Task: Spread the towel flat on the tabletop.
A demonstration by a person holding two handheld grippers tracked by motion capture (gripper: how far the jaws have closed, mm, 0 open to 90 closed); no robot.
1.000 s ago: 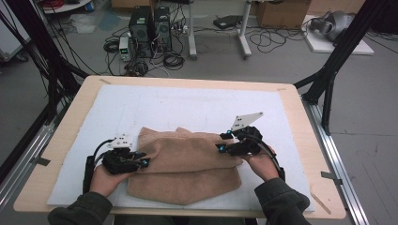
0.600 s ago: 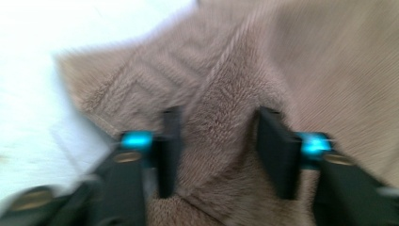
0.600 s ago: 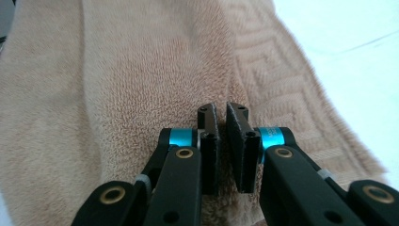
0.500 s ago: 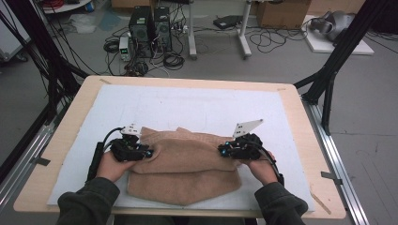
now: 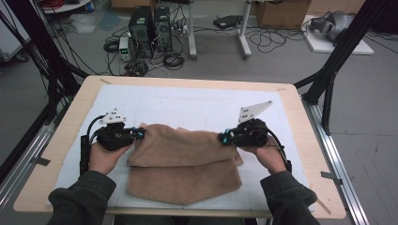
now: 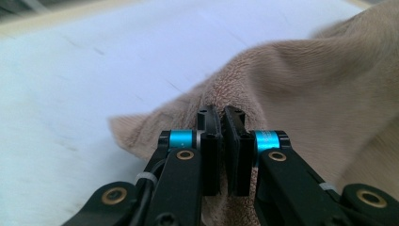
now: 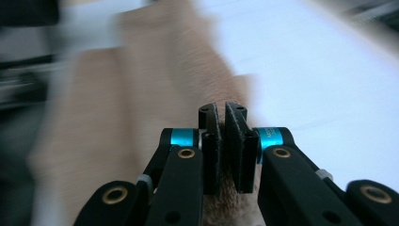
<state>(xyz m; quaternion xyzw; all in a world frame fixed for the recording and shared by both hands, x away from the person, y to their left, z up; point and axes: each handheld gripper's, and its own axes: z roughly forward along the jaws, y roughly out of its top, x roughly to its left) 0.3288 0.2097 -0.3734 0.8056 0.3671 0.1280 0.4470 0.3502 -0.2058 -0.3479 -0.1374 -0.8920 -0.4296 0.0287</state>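
**Tan towel pinched at both ends**

While the tan towel (image 5: 183,164) lies folded near the front edge of the bench (image 5: 61,140), on a white mat (image 5: 197,105), nothing else rests on that mat or blocks either hand. Beyond the bench, two dark computer towers (image 5: 150,23), tangled cables (image 5: 277,40) and a cardboard box (image 5: 281,11) sit on the floor; no writing on them is readable. Black frame struts (image 5: 335,61) flank the bench. Left hand-held gripper (image 5: 141,133) has just been closing, and its jaws stand nearly together, pinching the towel's upper left edge. Right hand-held gripper (image 5: 221,138) likewise clamps the upper right edge, cloth between its pads. That upper fold is raised between them.
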